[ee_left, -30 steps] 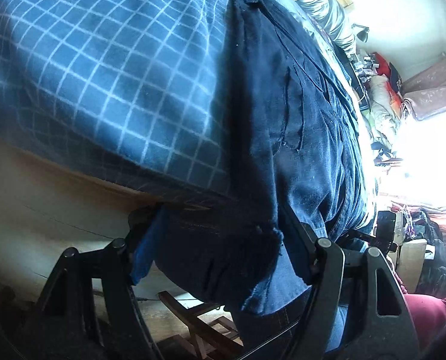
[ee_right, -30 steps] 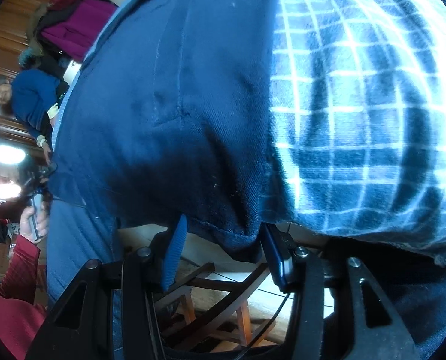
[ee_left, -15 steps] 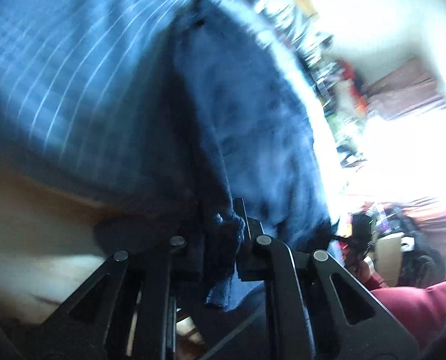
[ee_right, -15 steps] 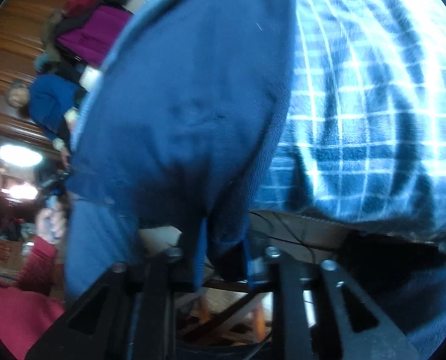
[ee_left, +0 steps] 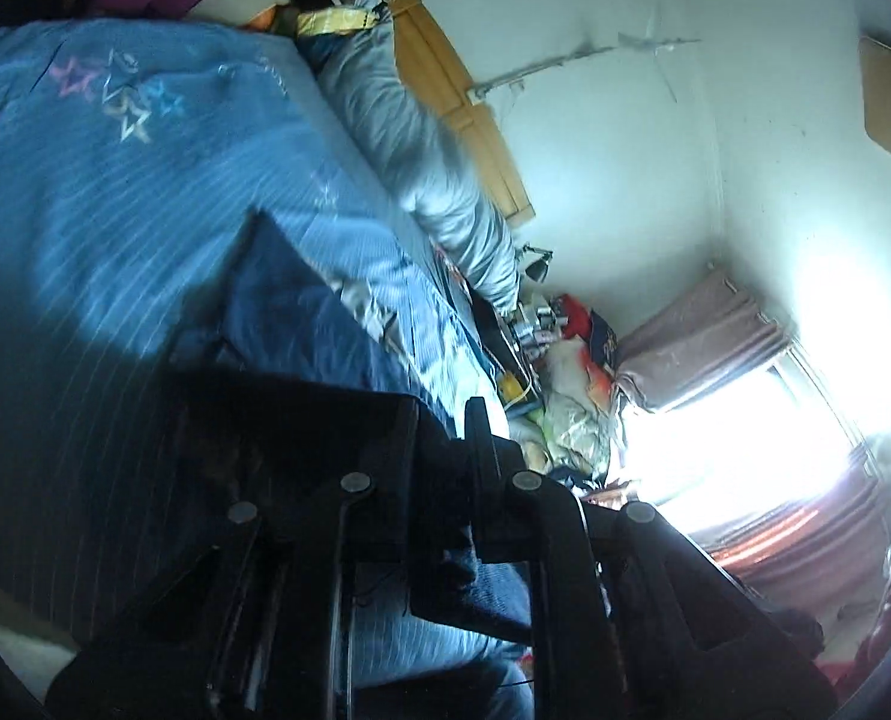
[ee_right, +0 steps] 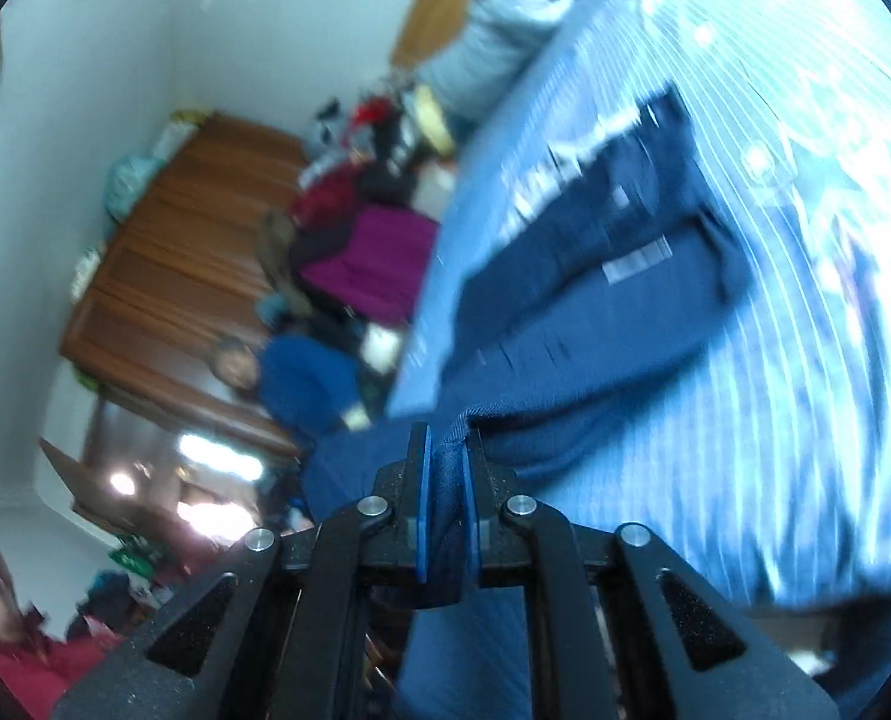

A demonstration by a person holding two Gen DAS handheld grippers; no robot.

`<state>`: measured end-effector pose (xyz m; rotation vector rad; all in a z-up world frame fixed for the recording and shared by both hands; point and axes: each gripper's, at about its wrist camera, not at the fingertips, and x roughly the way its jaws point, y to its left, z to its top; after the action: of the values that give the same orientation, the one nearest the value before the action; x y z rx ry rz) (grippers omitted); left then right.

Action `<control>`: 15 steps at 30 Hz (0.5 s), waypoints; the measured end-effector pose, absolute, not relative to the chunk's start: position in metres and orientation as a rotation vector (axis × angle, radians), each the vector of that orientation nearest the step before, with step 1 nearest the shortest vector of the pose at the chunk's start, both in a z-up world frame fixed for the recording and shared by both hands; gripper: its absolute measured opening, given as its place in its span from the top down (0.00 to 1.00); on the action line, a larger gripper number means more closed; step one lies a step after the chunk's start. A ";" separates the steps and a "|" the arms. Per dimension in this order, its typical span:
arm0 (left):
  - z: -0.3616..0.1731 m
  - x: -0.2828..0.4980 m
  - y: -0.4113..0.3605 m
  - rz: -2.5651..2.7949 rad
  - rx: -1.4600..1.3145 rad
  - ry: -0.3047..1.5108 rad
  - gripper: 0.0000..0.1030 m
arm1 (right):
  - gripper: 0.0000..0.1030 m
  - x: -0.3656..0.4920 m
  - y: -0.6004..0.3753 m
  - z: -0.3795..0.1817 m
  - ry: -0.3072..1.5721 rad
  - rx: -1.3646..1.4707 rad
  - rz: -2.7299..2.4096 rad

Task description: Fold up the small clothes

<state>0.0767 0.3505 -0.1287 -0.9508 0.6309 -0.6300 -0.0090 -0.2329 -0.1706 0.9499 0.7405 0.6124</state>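
Observation:
A small dark navy garment (ee_right: 595,276) lies on a blue checked bed cover (ee_right: 775,360), its near edge lifted off the bed. My right gripper (ee_right: 445,474) is shut on that near edge, cloth pinched between the blue pads. In the left wrist view the same navy garment (ee_left: 301,324) runs from the bed cover (ee_left: 115,192) down into my left gripper (ee_left: 439,480), which is shut on its dark edge; the cloth hangs below the fingers. Both views are motion-blurred.
A grey duvet roll (ee_left: 433,156) lies along the bed's far side by a wooden headboard (ee_left: 475,120). Clutter and a bright window (ee_left: 745,420) are at right. A wooden wardrobe (ee_right: 163,276), piled clothes (ee_right: 373,264) and a seated person (ee_right: 289,372) are beyond the bed.
Both grippers closed on the garment's near edge and lifted it up and back from the bed edge; the views now look across the bed into the room.

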 end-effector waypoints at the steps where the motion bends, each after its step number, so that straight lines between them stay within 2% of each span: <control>1: -0.124 0.090 0.349 -0.617 -0.945 0.622 0.87 | 0.88 0.008 -0.232 -0.164 0.722 0.956 0.613; 4: -0.108 0.132 0.347 -0.597 -0.954 0.579 0.91 | 0.88 0.059 -0.239 -0.149 0.689 0.958 0.598; 8: -0.092 0.187 0.346 -0.562 -0.931 0.567 0.91 | 0.88 0.132 -0.248 -0.144 0.694 0.947 0.578; 11: -0.101 0.244 0.326 -0.480 -0.806 0.671 0.91 | 0.88 0.186 -0.252 -0.148 0.730 0.871 0.533; 14: -0.123 0.279 0.311 -0.445 -0.747 0.798 0.90 | 0.88 0.231 -0.262 -0.176 0.802 0.851 0.450; 15: -0.128 0.281 0.309 -0.427 -0.715 0.809 0.84 | 0.88 0.242 -0.264 -0.186 0.830 0.838 0.430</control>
<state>0.2808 0.3094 -0.1281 -0.7148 0.8094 -0.4269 0.2422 -0.2638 -0.1858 0.8377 0.8305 0.4304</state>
